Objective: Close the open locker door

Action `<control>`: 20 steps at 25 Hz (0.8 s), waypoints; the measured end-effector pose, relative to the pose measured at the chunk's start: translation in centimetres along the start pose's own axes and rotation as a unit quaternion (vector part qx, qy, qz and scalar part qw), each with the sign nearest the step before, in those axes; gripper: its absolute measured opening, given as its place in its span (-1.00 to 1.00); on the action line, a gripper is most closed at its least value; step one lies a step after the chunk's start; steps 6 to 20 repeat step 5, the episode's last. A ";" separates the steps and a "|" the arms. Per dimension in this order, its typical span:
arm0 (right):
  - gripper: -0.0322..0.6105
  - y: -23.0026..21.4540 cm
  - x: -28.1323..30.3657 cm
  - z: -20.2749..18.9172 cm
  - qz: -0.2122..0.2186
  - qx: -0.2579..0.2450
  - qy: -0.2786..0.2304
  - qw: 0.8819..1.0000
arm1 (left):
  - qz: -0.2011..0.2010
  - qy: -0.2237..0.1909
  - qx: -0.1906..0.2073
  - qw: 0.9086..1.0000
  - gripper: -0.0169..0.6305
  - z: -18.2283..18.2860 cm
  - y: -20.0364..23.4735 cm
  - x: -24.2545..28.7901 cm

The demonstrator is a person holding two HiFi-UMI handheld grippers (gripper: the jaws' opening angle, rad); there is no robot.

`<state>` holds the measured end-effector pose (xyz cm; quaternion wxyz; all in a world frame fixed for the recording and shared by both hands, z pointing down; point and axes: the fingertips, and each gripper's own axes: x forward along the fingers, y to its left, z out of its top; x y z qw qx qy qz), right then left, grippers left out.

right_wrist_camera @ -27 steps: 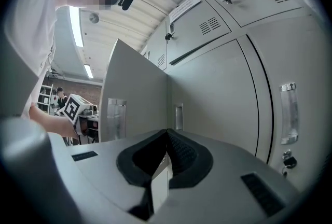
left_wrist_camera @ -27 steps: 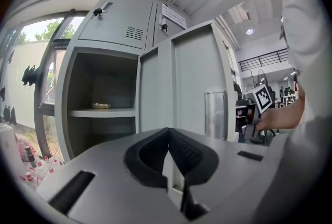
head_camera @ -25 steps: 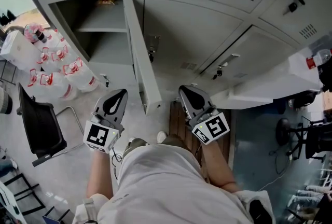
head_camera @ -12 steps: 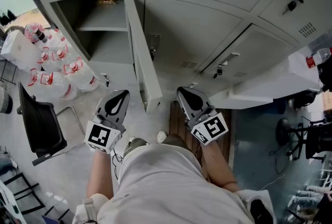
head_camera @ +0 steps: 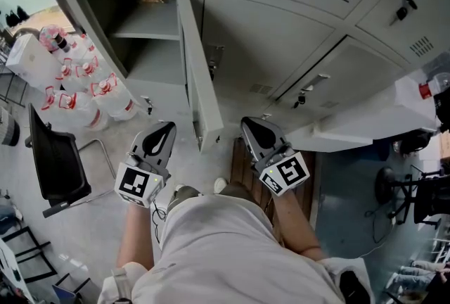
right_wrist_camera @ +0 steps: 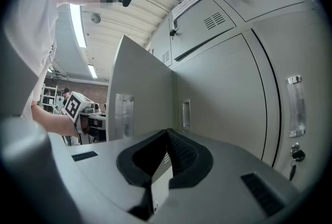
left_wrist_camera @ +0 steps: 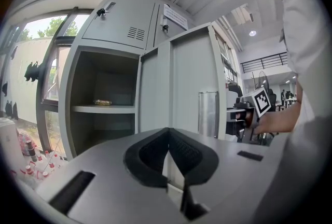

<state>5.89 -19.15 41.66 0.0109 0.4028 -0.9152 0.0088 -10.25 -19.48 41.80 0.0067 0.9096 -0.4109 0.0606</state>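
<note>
The locker door (head_camera: 199, 95) stands open, its free edge between the left claw (head_camera: 166, 127) and right claw (head_camera: 248, 122), both clenched on nothing.

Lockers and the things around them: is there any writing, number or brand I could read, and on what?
No text is readable in any view.
The white sheet on an upper locker door: print too small to read.
Red labels on the water bottles: blurred, unreadable.
The square markers: black-and-white patterns, not letters.
</note>
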 end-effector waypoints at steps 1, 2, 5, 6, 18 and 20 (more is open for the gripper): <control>-0.88 0.0 0.0 0.0 0.000 0.001 -0.001 1.000 | 0.001 0.000 0.000 1.000 -0.94 0.0 0.0 0.0; -0.88 -0.1 0.0 0.0 0.000 0.003 -0.002 1.000 | 0.002 0.000 0.000 1.000 -0.94 0.0 0.0 -0.1; -0.88 -0.2 -0.1 0.0 -0.001 0.006 -0.004 1.000 | 0.004 0.000 -0.002 1.000 -0.94 -0.1 -0.1 -0.3; -0.88 -0.2 -0.1 0.0 -0.001 0.006 -0.004 1.000 | 0.004 0.000 -0.002 1.000 -0.94 -0.1 -0.1 -0.3; -0.88 -0.2 -0.1 0.0 -0.001 0.006 -0.004 1.000 | 0.004 0.000 -0.002 1.000 -0.94 -0.1 -0.1 -0.3; -0.88 -0.2 -0.1 0.0 -0.001 0.006 -0.004 1.000 | 0.004 0.000 -0.002 1.000 -0.94 -0.1 -0.1 -0.3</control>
